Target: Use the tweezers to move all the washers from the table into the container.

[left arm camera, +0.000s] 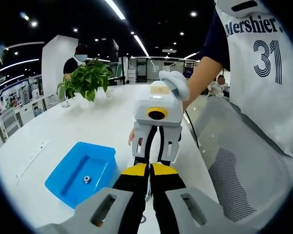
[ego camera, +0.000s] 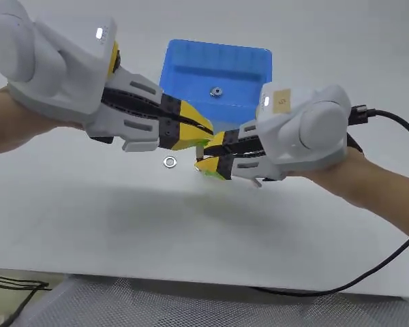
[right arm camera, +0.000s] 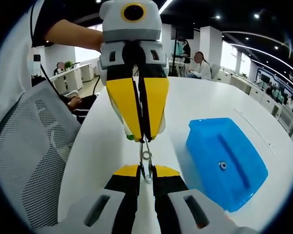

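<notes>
The washer (ego camera: 169,161) lies flat on the table (ego camera: 123,218), near the container (ego camera: 191,68). It looks light, thin and slippery, best pinched across its rim. My right gripper (right arm camera: 146,178) clenches the tweezers (right arm camera: 145,163); my left gripper (left arm camera: 149,168) is pressed closed at their far end.

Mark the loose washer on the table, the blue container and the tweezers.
washer on the table (ego camera: 169,161): head view, on the ring.
blue container (ego camera: 187,80): head view, on its bare floor.
tweezers (right arm camera: 146,173): right gripper view, on the thin metal arms.
</notes>
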